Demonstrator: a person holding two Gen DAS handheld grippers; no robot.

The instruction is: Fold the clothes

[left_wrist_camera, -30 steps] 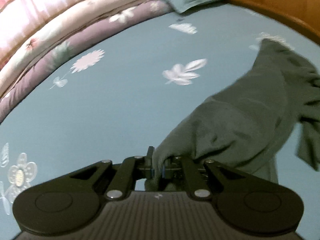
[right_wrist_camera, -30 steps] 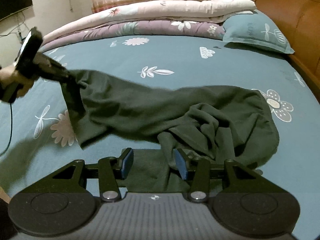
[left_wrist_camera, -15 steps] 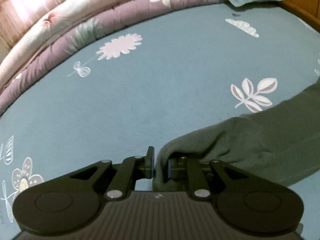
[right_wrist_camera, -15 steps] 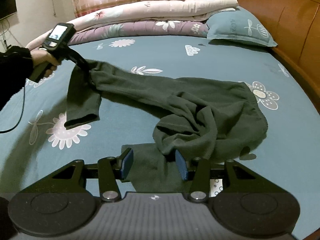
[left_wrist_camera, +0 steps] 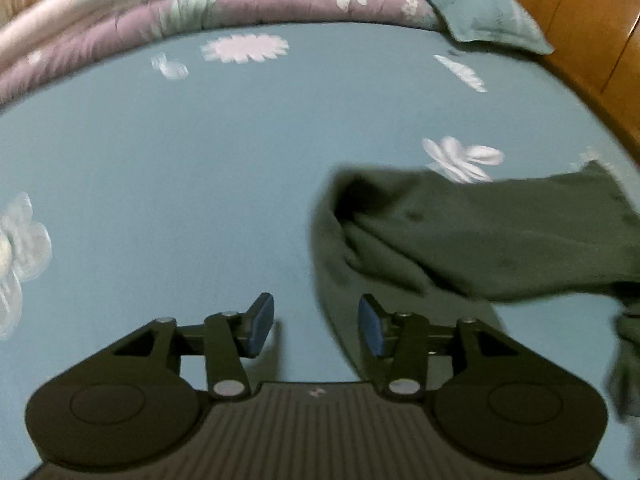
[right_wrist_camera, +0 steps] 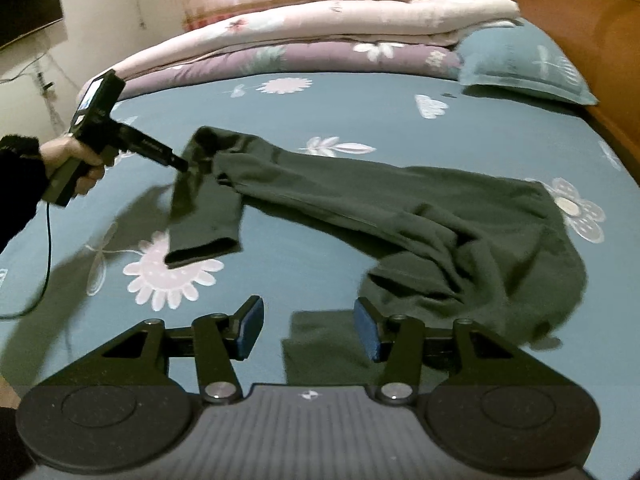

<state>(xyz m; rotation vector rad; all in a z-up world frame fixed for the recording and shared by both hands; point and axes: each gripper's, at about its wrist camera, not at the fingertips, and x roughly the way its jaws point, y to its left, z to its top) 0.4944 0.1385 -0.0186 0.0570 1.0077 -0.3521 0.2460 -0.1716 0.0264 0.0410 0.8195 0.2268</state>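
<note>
A dark green long-sleeved garment (right_wrist_camera: 420, 216) lies crumpled across the teal flowered bedsheet (right_wrist_camera: 360, 120), bunched at the right. One sleeve (right_wrist_camera: 204, 220) stretches toward the left. In the right wrist view my left gripper (right_wrist_camera: 180, 162), held by a hand (right_wrist_camera: 76, 156), points its tip at the sleeve's upper end. In its own view the left gripper (left_wrist_camera: 316, 328) is open, with the garment (left_wrist_camera: 480, 232) just right of its fingers. My right gripper (right_wrist_camera: 308, 330) is open above a flat piece of the garment at the near edge.
Folded quilts (right_wrist_camera: 320, 40) are stacked along the far side of the bed, with a teal pillow (right_wrist_camera: 520, 68) beside them. A wooden headboard (right_wrist_camera: 580, 20) runs along the right. A cable (right_wrist_camera: 48, 260) trails from the left gripper. A dark screen (right_wrist_camera: 28, 8) hangs on the left wall.
My left gripper has opened and let go of the garment, which now rests on the sheet. The right gripper stayed open and has shifted only slightly.
</note>
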